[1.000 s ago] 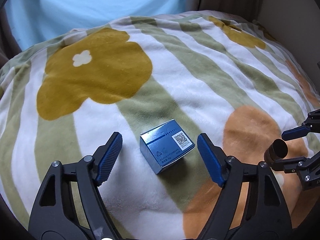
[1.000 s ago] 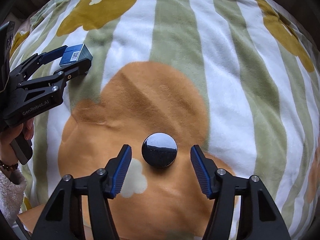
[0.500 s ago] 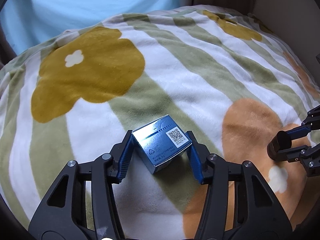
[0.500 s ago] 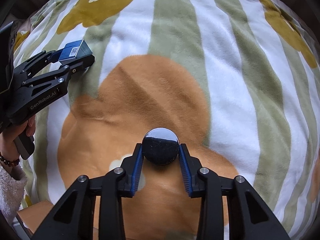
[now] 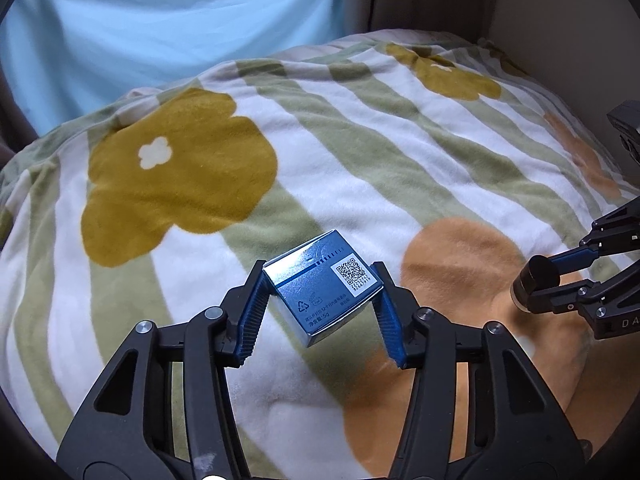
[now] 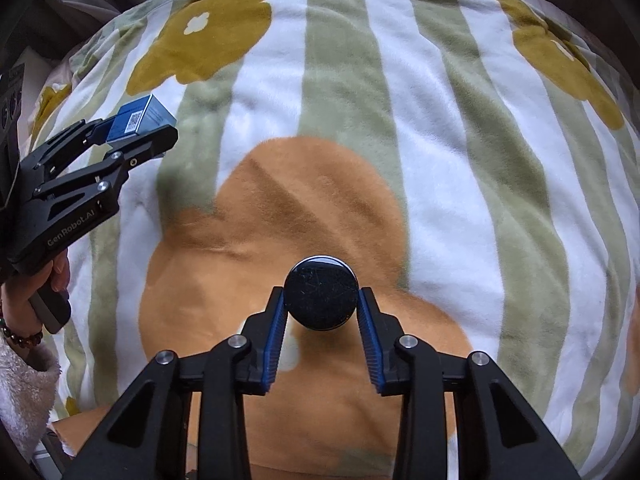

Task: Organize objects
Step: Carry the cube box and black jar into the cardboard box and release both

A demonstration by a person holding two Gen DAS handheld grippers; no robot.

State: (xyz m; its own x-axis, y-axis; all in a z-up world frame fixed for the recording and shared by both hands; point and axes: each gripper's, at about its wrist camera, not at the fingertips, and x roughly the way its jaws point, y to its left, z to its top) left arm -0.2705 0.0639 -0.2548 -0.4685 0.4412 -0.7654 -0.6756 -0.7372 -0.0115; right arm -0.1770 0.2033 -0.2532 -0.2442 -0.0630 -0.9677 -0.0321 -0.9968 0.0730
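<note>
My left gripper (image 5: 320,304) is shut on a small blue box (image 5: 320,288) with a QR code and holds it tilted above the flowered blanket (image 5: 180,168). It also shows at the left of the right wrist view (image 6: 132,128) with the blue box (image 6: 140,118). My right gripper (image 6: 322,312) is shut on a round black-lidded jar (image 6: 322,298) and holds it over the orange flower. The jar (image 5: 538,282) and right gripper (image 5: 560,276) show at the right edge of the left wrist view.
The blanket (image 6: 440,120) covers a soft, rounded bed surface. A light blue cloth (image 5: 160,32) lies beyond its far edge. A dark wall or frame (image 5: 540,8) stands at the far right. A person's hand (image 6: 32,300) holds the left gripper's handle.
Both grippers closed from open onto their objects on the blanket. Both objects have since been lifted off the blanket, the box tilting upward.
</note>
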